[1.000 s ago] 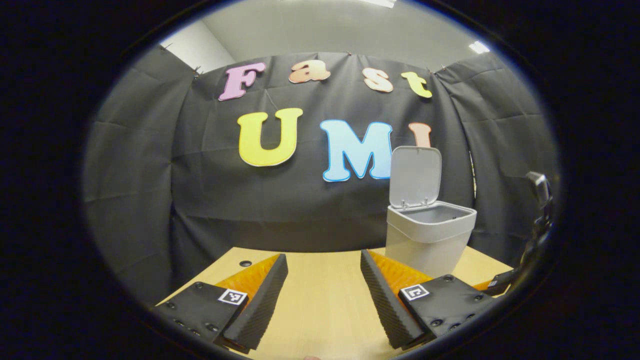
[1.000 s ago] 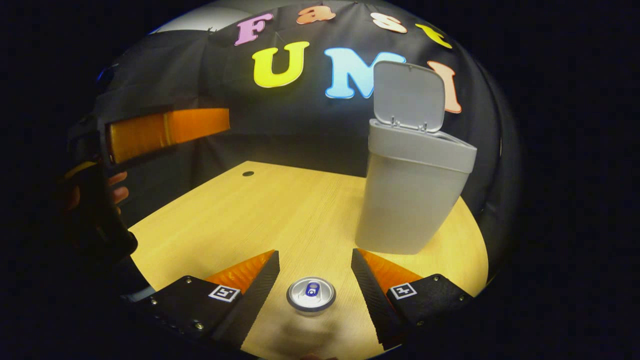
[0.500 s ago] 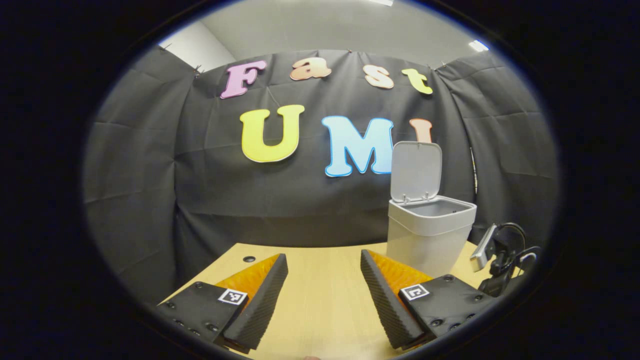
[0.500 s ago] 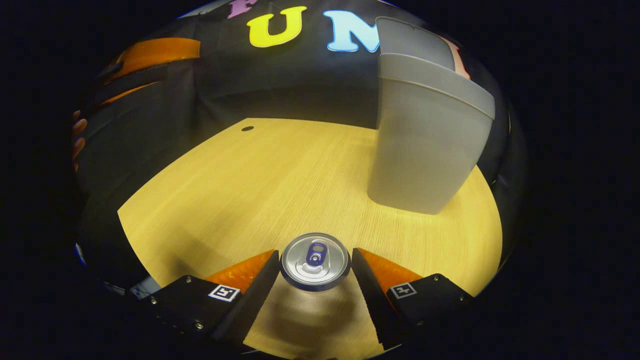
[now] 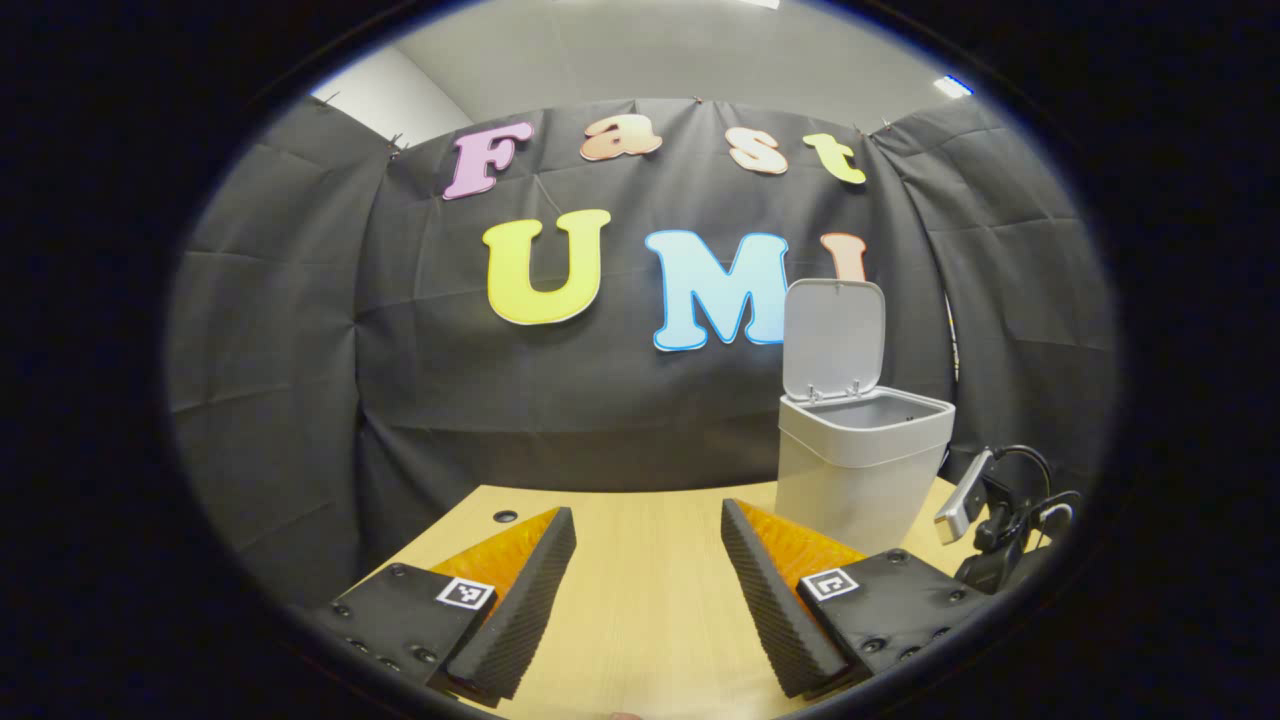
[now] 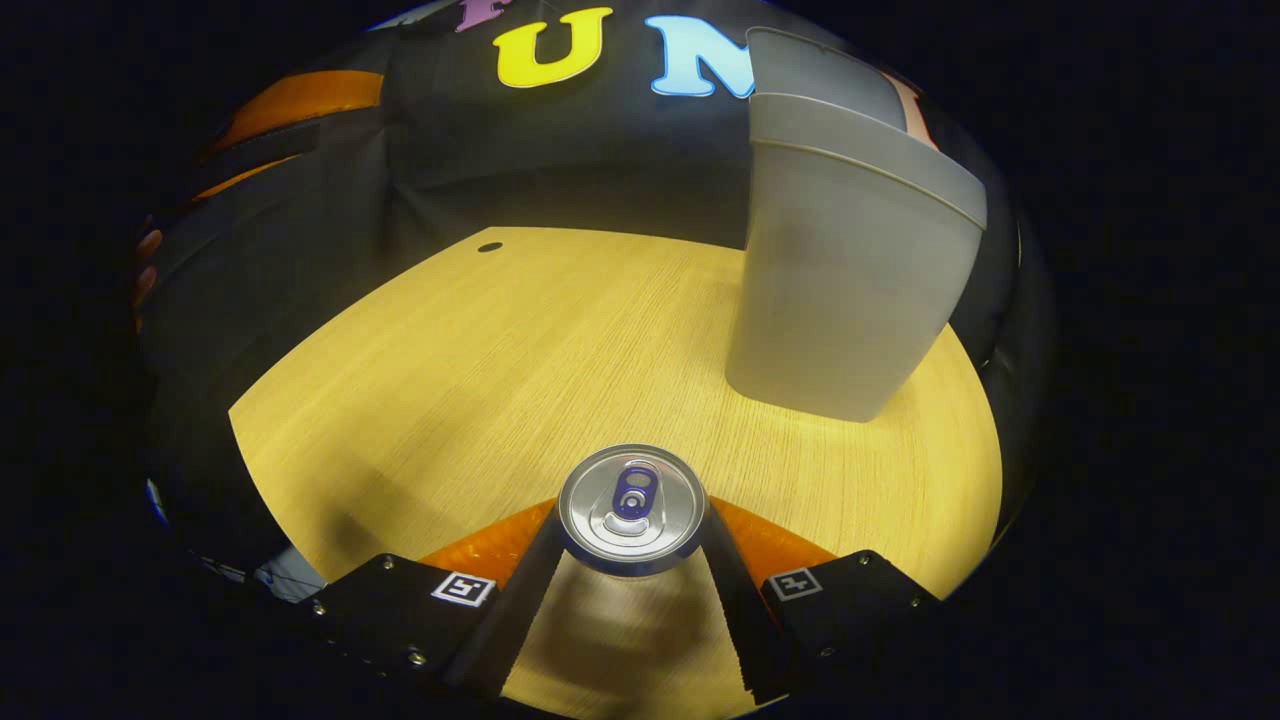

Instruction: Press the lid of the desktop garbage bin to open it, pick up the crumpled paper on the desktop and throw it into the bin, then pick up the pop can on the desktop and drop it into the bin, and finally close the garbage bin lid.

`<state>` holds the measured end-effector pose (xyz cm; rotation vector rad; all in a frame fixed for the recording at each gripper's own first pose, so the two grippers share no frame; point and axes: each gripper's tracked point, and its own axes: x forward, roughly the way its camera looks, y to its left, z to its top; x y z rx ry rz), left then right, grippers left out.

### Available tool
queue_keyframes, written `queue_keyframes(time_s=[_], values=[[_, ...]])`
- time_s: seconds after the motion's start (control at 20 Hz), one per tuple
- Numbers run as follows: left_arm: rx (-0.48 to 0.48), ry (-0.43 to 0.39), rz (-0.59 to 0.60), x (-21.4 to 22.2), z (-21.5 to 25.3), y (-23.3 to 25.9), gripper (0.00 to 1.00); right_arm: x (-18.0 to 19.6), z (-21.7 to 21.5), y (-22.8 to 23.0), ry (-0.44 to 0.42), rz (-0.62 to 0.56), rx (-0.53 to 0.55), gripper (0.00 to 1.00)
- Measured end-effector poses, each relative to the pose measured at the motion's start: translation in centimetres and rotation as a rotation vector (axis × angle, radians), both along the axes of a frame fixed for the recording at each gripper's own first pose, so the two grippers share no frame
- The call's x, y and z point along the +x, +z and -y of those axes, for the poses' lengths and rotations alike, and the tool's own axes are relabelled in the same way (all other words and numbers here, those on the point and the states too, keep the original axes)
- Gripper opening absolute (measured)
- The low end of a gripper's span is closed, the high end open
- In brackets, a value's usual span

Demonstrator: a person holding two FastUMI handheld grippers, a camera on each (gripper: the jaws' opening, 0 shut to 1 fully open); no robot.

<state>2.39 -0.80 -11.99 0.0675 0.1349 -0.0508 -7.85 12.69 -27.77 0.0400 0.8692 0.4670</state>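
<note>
Since half a second ago the right tool has drawn its fingers in until both press the sides of the one pop can, which stands upright near the front edge of the surface. One garbage bin stands toward the far right edge, its lid raised; what lies inside cannot be told. The left tool hangs with fingers apart, nothing between them.
</note>
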Motion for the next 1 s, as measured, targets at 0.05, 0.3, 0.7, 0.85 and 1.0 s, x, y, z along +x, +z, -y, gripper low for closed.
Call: queue_keyframes(time_s=[0.05,0.3,0.7,0.85,1.0], values=[[0.001,0.0,-0.001,0.0,0.1,0.0,1.0,0.4,0.3,1.0,-0.006,0.027,0.007,0.83],[-0.001,-0.012,0.013,0.0,1.3,0.4,1.0,2.1,2.8,6.1,-0.059,0.157,0.046,0.84],[-0.011,-0.046,0.032,0.1,3.2,0.9,1.0,7.6,6.6,17.3,-0.166,0.433,0.101,0.83],[-0.011,-0.045,0.031,-0.1,3.2,0.7,0.95,9.6,7.9,21.2,-0.211,0.542,0.117,0.83],[-0.005,-0.025,0.04,-0.4,2.5,1.1,0.95,11.6,9.1,24.2,-0.245,0.63,0.124,0.83]])
